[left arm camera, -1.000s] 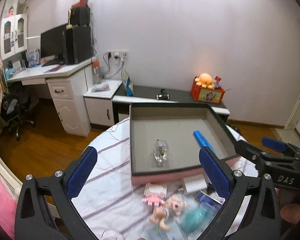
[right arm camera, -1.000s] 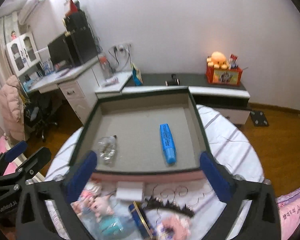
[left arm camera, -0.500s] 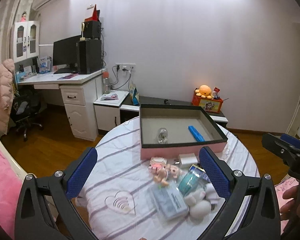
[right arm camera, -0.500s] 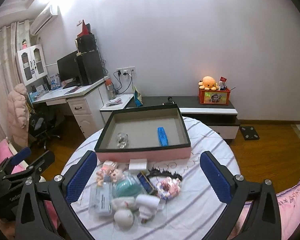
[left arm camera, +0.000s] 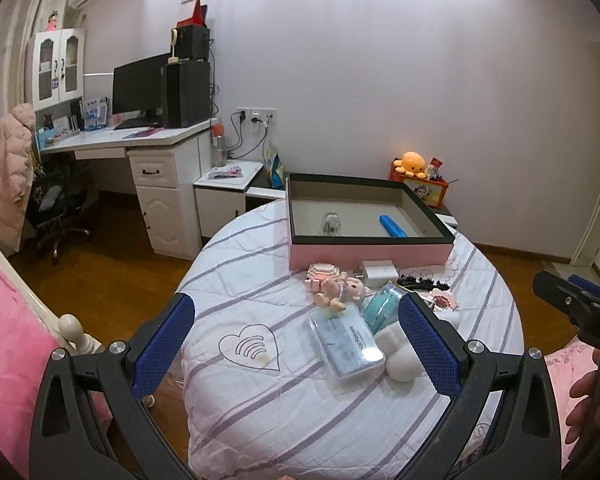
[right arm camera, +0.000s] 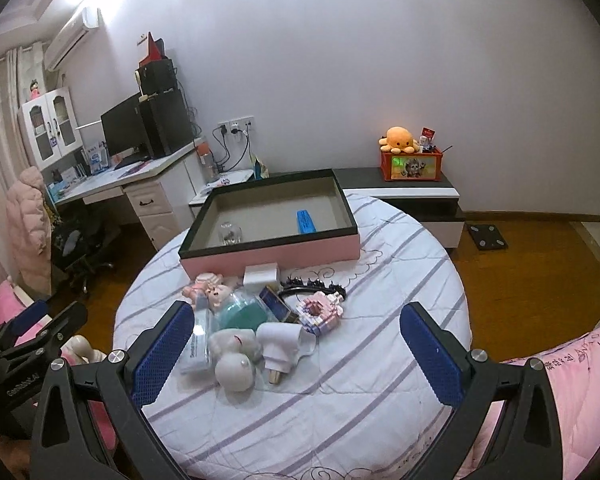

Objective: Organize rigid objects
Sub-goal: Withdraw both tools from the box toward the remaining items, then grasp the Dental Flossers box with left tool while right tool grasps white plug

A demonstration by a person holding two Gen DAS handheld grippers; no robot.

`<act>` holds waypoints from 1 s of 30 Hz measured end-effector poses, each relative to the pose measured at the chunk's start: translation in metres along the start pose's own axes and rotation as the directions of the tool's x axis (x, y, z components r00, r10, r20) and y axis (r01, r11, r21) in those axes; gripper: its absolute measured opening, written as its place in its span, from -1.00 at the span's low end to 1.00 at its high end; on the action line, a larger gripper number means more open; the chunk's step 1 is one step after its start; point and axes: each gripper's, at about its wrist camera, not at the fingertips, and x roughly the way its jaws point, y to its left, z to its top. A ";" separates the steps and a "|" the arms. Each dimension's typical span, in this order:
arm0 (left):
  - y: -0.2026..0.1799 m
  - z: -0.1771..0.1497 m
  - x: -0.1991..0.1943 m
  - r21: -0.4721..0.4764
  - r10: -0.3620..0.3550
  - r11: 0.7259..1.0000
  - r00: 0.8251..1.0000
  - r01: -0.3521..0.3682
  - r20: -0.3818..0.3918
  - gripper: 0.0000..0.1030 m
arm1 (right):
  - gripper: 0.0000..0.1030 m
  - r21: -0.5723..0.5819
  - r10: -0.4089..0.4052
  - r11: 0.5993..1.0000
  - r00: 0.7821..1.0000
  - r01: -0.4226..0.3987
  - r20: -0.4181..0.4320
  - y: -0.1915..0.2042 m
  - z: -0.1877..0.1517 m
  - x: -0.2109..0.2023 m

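A pink box (left arm camera: 370, 255) (right arm camera: 272, 258) with a dark rim sits at the far side of the round table (left arm camera: 260, 400) (right arm camera: 360, 400). Inside lie a blue marker (left arm camera: 393, 225) (right arm camera: 306, 222) and a clear glass piece (left arm camera: 329, 224) (right arm camera: 229, 234). In front of the box lies a pile: a clear plastic case (left arm camera: 346, 340), a teal tape roll (right arm camera: 244, 312), a white charger block (right arm camera: 261, 274), a pink brick figure (right arm camera: 322, 312), a black hair comb (right arm camera: 314, 285), white round objects (right arm camera: 236, 364). My left gripper (left arm camera: 298, 344) and right gripper (right arm camera: 296, 352) are open and empty, held back over the table's near side.
A white desk (left arm camera: 140, 144) with monitor stands at the back left, with a low cabinet (right arm camera: 416, 196) bearing an orange box and plush behind the table. An office chair (left arm camera: 56, 208) stands left. Pink bedding (right arm camera: 572, 380) lies at the right and left edges.
Both grippers have pulled back and up from the box; the whole table and the pile in front of the box have come into view. Both stay open and empty.
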 end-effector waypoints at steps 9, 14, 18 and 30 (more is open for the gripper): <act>-0.006 -0.011 0.027 0.023 0.026 0.999 0.998 -0.025 -0.050 1.00 | 1.00 -0.012 -0.036 0.999 0.998 0.035 -0.054 0.000 -0.013 0.025; -0.014 -0.024 0.070 0.017 0.011 1.000 0.990 -0.008 -0.142 1.00 | 1.00 -0.018 -0.051 0.999 0.988 0.049 -0.144 -0.006 -0.028 0.059; -0.022 -0.036 0.105 -0.001 -0.009 1.000 0.976 0.009 -0.216 1.00 | 1.00 -0.025 -0.058 0.998 0.978 0.054 -0.201 -0.009 -0.038 0.083; -0.036 -0.051 0.154 -0.031 -0.027 0.999 0.953 0.018 -0.303 1.00 | 1.00 -0.021 -0.038 0.999 0.959 0.033 -0.280 -0.005 -0.050 0.127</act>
